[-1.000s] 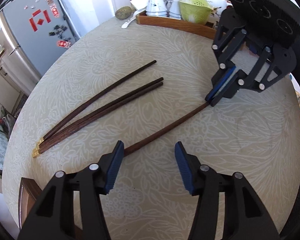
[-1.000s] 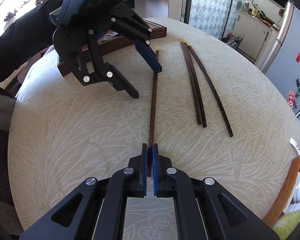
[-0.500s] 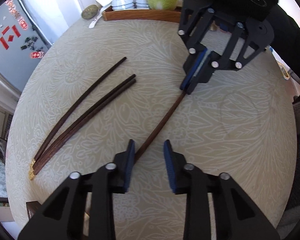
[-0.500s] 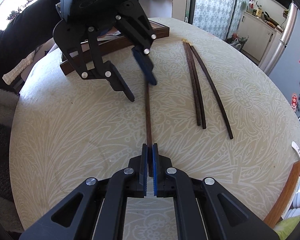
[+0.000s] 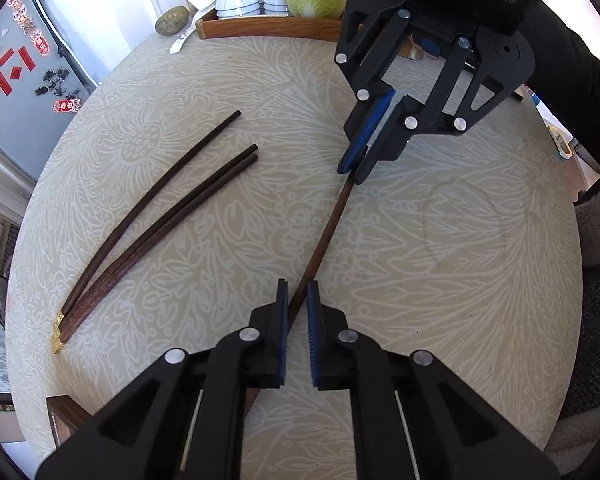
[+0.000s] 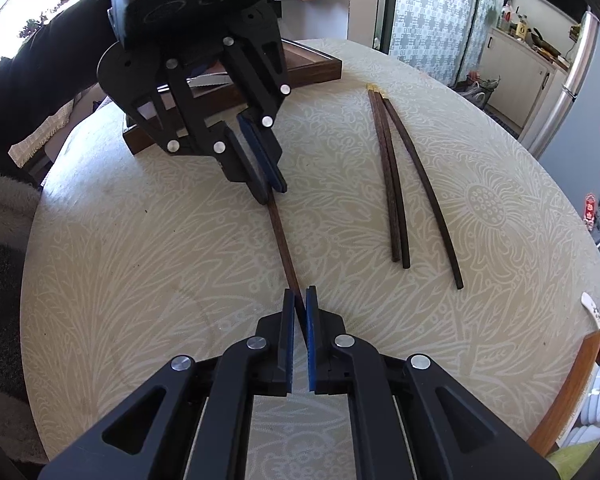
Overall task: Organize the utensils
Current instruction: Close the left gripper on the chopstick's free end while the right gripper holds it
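Chopstick (image 5: 328,232) lies alone mid-table, pinched at both ends: the left gripper (image 5: 297,300) has just been closing and now clamps the near end, the right gripper (image 6: 299,308) is clamped on the far tip. Three other chopsticks (image 5: 148,232) already lie together, gold ends aligned; this one, angled away from them, is left. Whether it's lifted, hard to say.

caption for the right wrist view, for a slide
Both grippers, right and left, clamp one chopstick; three chopsticks lie beside it.
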